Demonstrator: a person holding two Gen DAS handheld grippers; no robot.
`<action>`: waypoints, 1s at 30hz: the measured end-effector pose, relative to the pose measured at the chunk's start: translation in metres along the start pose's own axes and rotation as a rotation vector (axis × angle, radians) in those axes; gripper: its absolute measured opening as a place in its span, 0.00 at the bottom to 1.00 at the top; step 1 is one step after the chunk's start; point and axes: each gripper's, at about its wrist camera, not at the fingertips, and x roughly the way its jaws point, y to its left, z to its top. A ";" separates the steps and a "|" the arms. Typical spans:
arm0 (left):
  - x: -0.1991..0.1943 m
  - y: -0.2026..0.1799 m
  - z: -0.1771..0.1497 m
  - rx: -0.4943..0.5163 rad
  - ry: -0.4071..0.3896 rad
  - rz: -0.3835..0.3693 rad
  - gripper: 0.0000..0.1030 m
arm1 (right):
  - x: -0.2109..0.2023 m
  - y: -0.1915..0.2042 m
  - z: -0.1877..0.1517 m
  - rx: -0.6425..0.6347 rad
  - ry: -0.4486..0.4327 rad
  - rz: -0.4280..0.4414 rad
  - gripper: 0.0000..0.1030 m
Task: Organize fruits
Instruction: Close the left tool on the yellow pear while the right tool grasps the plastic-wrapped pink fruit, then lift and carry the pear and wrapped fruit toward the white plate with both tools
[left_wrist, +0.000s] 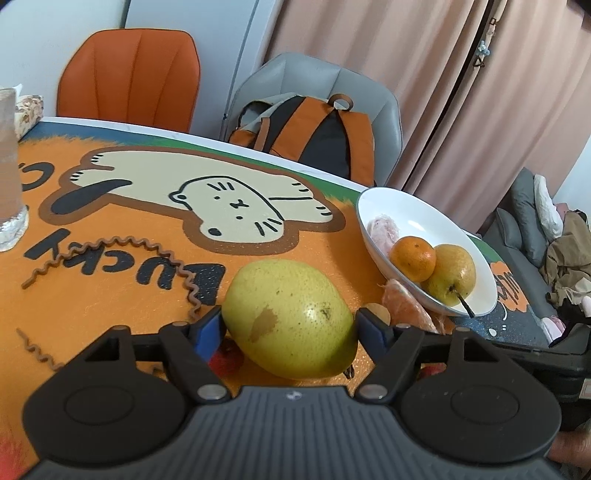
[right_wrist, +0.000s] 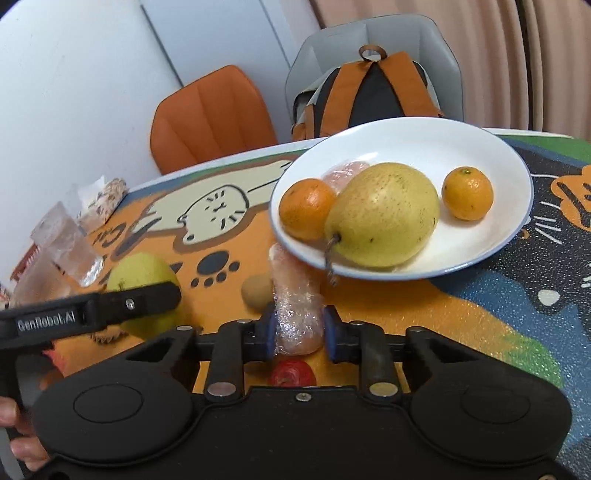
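— Both tongs are loaded: our left gripper (left_wrist: 290, 325) is clamped on the green pear (left_wrist: 290, 319), and our right gripper (right_wrist: 300, 330) has pinched together on the wrapped fruit (right_wrist: 297, 314). What worries us?

— Film is slick, and we grip only its near end; it could slide out as we lift.

— And the bowl (right_wrist: 491, 155)?

— It sits just beyond, already holding a yellow pear (right_wrist: 384, 214) and two oranges (right_wrist: 306, 208). We could nudge one, or clip the rim.

— The pear?

— Round and heavy; the pads touch only its widest part, so it may roll free. Our tongs are also close enough to collide.
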 end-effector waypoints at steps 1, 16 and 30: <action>-0.002 0.001 0.000 -0.002 -0.002 0.000 0.72 | -0.002 0.001 -0.002 -0.003 0.002 0.006 0.22; -0.039 -0.008 -0.004 0.006 -0.040 -0.019 0.72 | -0.051 0.013 -0.003 -0.021 -0.070 0.037 0.21; -0.064 -0.024 0.011 0.016 -0.109 -0.017 0.72 | -0.104 0.010 0.020 0.000 -0.194 0.054 0.21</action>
